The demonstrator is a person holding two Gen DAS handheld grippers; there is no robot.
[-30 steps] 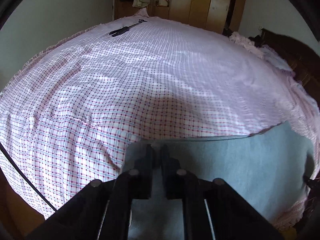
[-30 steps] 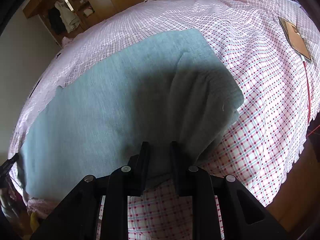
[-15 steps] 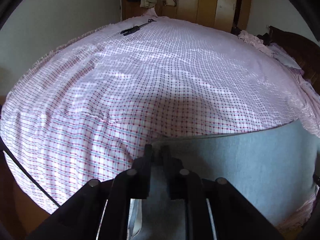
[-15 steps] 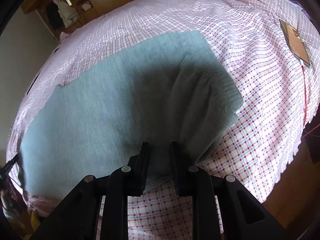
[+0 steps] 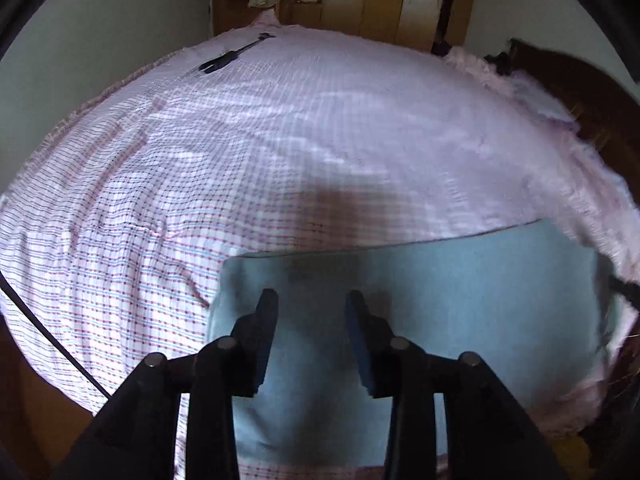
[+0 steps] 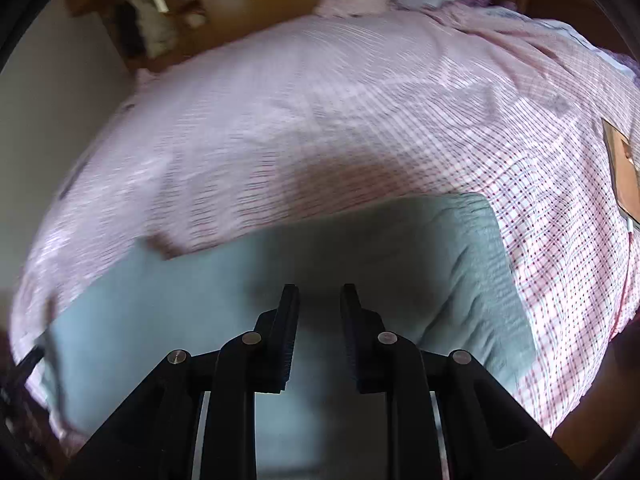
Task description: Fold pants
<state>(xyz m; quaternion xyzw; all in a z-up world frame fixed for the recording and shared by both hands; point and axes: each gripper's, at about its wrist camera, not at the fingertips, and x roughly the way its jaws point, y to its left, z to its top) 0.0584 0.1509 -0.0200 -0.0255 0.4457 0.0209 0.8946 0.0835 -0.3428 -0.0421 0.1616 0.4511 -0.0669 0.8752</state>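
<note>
Soft grey-blue knit makes up the pants [image 5: 460,300], which lie flat on the bed in a broad folded slab with a straight far edge and, in the right wrist view, a thicker ribbed end [image 6: 476,264] rounding off at the right. Under them we see a thin checked sheet [image 5: 200,168], pink and blue lines on white, lightly creased; a slim black tool [image 5: 228,58] lies far up on it. Our left gripper [image 5: 312,300] has just been opening and hangs released over the cloth, nothing between its black fingers [image 5: 264,320]. Our right gripper [image 6: 319,292] shows a narrower gap, also empty, above the pants.
</note>
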